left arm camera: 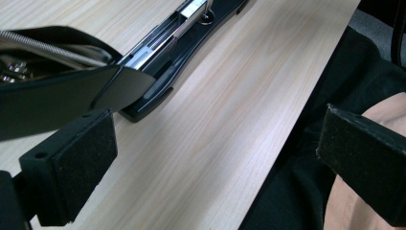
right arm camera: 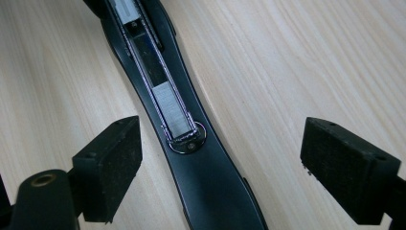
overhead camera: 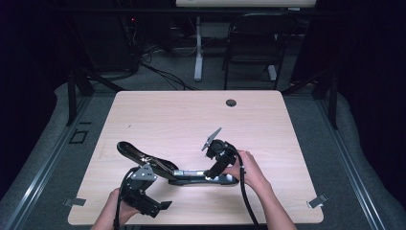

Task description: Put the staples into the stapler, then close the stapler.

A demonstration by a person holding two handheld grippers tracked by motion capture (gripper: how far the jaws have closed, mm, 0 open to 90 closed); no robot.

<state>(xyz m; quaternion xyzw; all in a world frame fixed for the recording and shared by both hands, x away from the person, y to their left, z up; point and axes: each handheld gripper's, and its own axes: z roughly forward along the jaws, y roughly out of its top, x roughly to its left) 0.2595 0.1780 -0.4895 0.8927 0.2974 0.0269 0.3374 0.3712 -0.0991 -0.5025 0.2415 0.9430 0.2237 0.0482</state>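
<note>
Your right gripper (right arm camera: 210, 158) stands wide above the stapler (right arm camera: 201, 191), which lies opened low in the middle of the bench (overhead camera: 191, 115); a staple strip (right arm camera: 170, 108) sits in its channel. Your left gripper (left arm camera: 210, 163) is also wide, beside the raised lid (left arm camera: 57, 96), likely to swing it shut.

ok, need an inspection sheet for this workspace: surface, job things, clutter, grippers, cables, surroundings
Surface: light wood table, a round grommet near its far edge.
Job's things: black stapler lying opened out, top arm swung back, staple channel exposed.
Clutter: nothing seen.
Grippers: left gripper open, by the stapler's top arm; right gripper open, jaws either side of the stapler's base, pads not touching.
Cables: one cable trails from the right gripper.
Surroundings: dark room, chair and floor cables beyond the table.
</note>
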